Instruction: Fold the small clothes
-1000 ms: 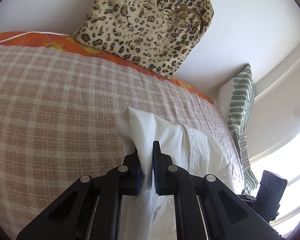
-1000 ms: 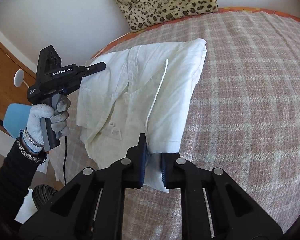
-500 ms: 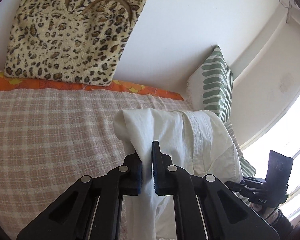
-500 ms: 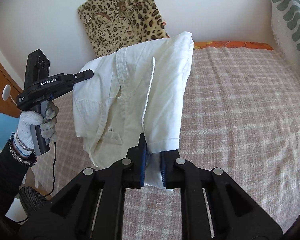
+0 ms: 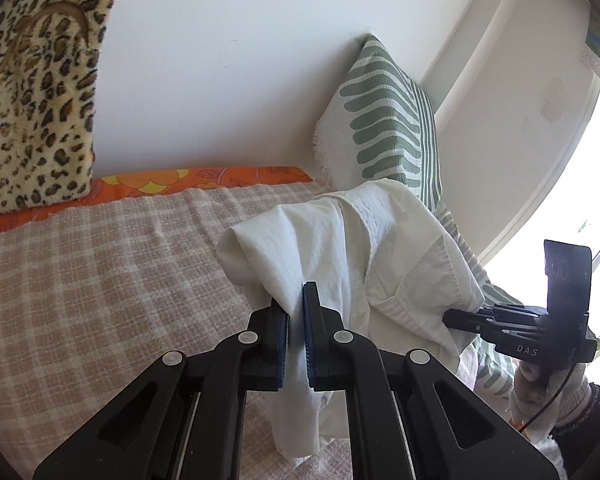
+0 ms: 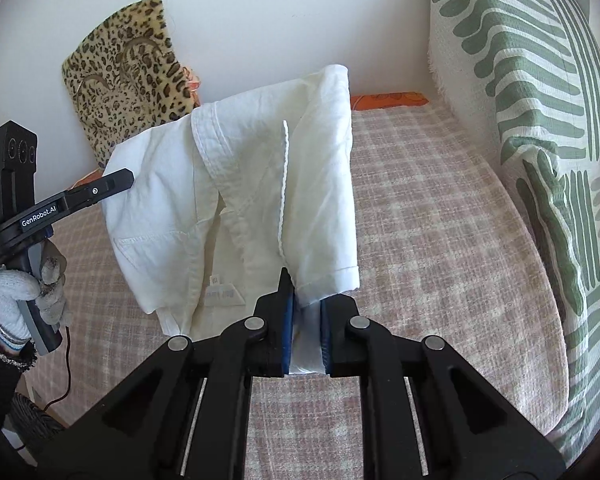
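Holding the white shirt [image 6: 236, 208] up off the checked bedspread [image 6: 428, 216], both grippers clamped on it: left gripper [image 5: 296, 316] nipped narrow on 1 bunched fold, right gripper [image 6: 305, 312] pinched on the cuffed edge. Shirt hangs between them above the bedspread, leopard cushion [image 6: 128, 68] and green-striped pillow [image 6: 540, 92] at the bedspread's far edges.

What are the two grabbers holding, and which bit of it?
Both hold one white shirt, lifted off the checked bedspread. The right gripper pinches a sleeve cuff; the left gripper pinches a bunched fold at the opposite side.
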`<state>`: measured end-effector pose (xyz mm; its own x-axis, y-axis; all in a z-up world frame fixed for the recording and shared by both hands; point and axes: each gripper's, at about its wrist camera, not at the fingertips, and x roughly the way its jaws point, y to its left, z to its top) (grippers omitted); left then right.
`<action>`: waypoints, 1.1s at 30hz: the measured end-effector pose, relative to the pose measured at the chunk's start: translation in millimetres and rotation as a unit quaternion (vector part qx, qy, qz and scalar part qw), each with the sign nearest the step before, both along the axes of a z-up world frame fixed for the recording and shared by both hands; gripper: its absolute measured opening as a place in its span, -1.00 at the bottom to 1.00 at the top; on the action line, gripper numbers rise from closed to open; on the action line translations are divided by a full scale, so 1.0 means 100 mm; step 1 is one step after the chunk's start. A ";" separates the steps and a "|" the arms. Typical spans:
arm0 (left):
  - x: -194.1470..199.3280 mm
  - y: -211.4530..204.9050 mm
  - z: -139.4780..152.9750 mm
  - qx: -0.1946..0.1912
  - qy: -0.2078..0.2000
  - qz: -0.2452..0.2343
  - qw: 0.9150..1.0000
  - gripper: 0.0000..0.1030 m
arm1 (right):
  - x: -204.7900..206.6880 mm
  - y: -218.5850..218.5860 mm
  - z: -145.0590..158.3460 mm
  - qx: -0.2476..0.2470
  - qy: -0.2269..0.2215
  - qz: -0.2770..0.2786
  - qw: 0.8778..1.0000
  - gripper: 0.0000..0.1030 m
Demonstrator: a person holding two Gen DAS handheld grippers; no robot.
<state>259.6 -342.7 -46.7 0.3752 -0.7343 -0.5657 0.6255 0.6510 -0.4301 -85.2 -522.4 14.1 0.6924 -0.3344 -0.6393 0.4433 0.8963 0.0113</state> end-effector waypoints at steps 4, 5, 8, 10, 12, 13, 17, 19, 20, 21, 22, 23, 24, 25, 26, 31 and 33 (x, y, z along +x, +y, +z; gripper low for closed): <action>0.02 -0.35 -0.04 0.005 -0.007 -0.012 1.000 -0.89 | -0.07 -0.33 0.04 -0.017 0.006 -0.030 0.999 -0.78; 0.01 -0.44 -0.05 0.008 -0.011 -0.017 1.000 -0.89 | -0.08 -0.42 0.04 -0.019 0.007 -0.039 0.999 -0.78; 0.01 -0.69 -0.08 0.024 -0.027 -0.028 0.999 -0.89 | -0.08 -0.68 0.03 -0.027 0.011 -0.066 0.997 -0.79; 0.02 -0.83 -0.12 0.033 -0.032 -0.035 0.998 -0.92 | -0.08 -0.84 0.00 -0.025 0.015 -0.080 0.996 -0.79; 0.04 -0.94 -0.17 0.046 -0.034 -0.036 0.998 -0.92 | -0.06 -0.97 -0.06 -0.028 0.023 -0.093 0.995 -0.79; 0.05 -0.98 -0.20 0.054 -0.035 -0.034 0.997 -0.92 | -0.05 -1.03 -0.10 -0.028 0.029 -0.099 0.994 -0.79; 0.04 -1.04 -0.20 0.076 -0.049 -0.022 0.996 -0.89 | 0.00 -1.17 -0.25 -0.034 0.048 -0.123 0.991 -0.72; 0.01 -1.04 -0.17 0.083 -0.059 -0.019 0.995 -0.80 | -0.01 -1.20 -0.27 -0.041 0.052 -0.140 0.988 -0.55; -0.01 -1.03 -0.14 0.087 -0.064 -0.019 0.994 -0.78 | -0.02 -1.21 -0.26 -0.044 0.051 -0.150 0.986 -0.32; -0.02 -1.03 -0.12 0.083 -0.074 -0.021 0.994 -0.75 | -0.05 -1.21 -0.24 -0.044 0.045 -0.155 0.986 -0.23; -0.05 -1.00 -0.10 0.084 -0.077 -0.022 0.993 -0.70 | -0.08 -1.20 -0.22 -0.044 0.038 -0.157 0.986 -0.15; -0.07 -0.97 -0.07 0.084 -0.079 -0.022 0.993 -0.50 | -0.11 -1.18 -0.18 -0.042 0.032 -0.159 0.986 -0.14; -0.10 -0.94 -0.04 0.083 -0.083 -0.021 0.993 -0.26 | -0.14 -1.15 -0.15 -0.041 0.027 -0.158 0.986 -0.14; -0.14 -0.91 -0.01 0.082 -0.087 -0.018 0.993 -0.17 | -0.17 -1.12 -0.12 -0.041 0.022 -0.158 0.986 -0.14; -0.18 -0.87 0.02 0.079 -0.092 -0.017 0.992 -0.13 | -0.21 -1.08 -0.08 -0.041 0.016 -0.158 0.986 -0.13; -0.39 -0.67 0.20 0.077 -0.104 -0.011 0.992 0.10 | -0.34 -0.84 0.08 -0.043 -0.013 -0.155 0.987 0.01; -0.50 -0.58 0.29 0.072 -0.110 -0.006 0.991 0.25 | -0.37 -0.70 0.15 -0.053 -0.022 -0.151 0.987 0.04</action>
<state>209.6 -400.7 -17.8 0.4929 -0.6568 -0.5707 0.7012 0.6882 -0.1862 -122.2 -592.1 29.2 0.5777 -0.5925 -0.5615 0.6909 0.7212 -0.0502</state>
